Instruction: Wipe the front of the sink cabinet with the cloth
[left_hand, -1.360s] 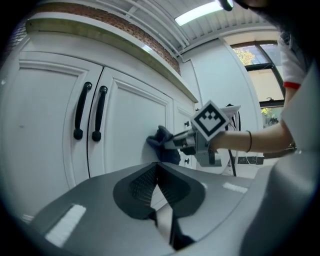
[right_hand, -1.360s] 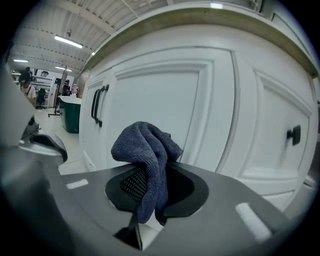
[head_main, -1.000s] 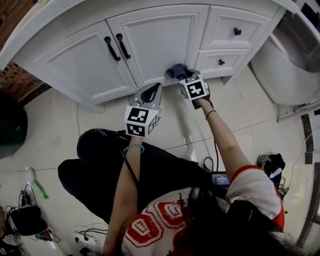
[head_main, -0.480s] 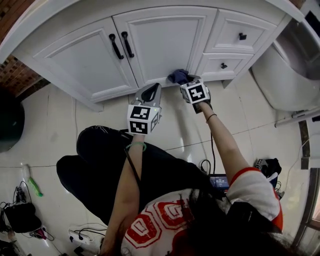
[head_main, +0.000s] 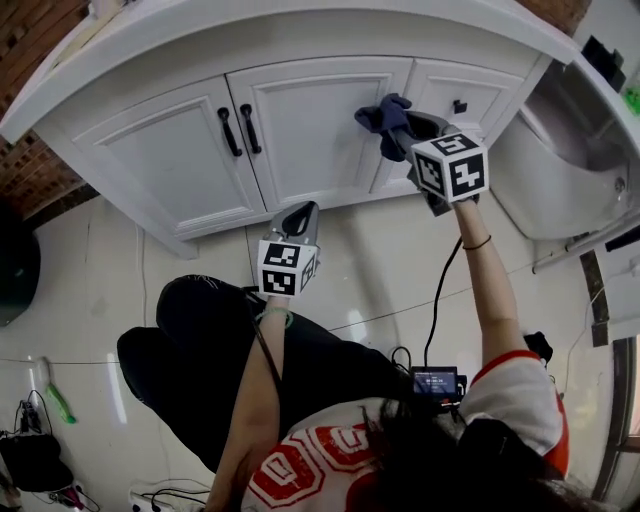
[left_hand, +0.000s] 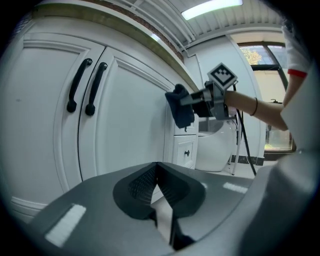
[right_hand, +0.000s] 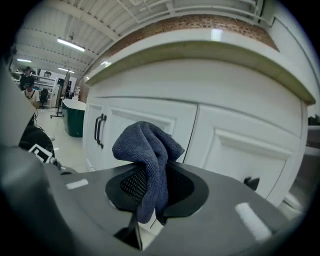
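Wiping looks under way: the right gripper (right_hand: 149, 187), fingers pinching the blue cloth (right_hand: 150, 150), holds it high against or just off the cabinet (head_main: 320, 140) front, while the left gripper (left_hand: 156, 189) hangs low, fingers pressed together on nothing; next, press and sweep across.

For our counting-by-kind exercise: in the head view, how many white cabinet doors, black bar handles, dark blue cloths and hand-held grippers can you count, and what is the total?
White panelled cabinet doors: 2
Black bar handles: 2
Dark blue microfibre cloth: 1
Hand-held grey grippers with marker cubes: 2
Total: 7
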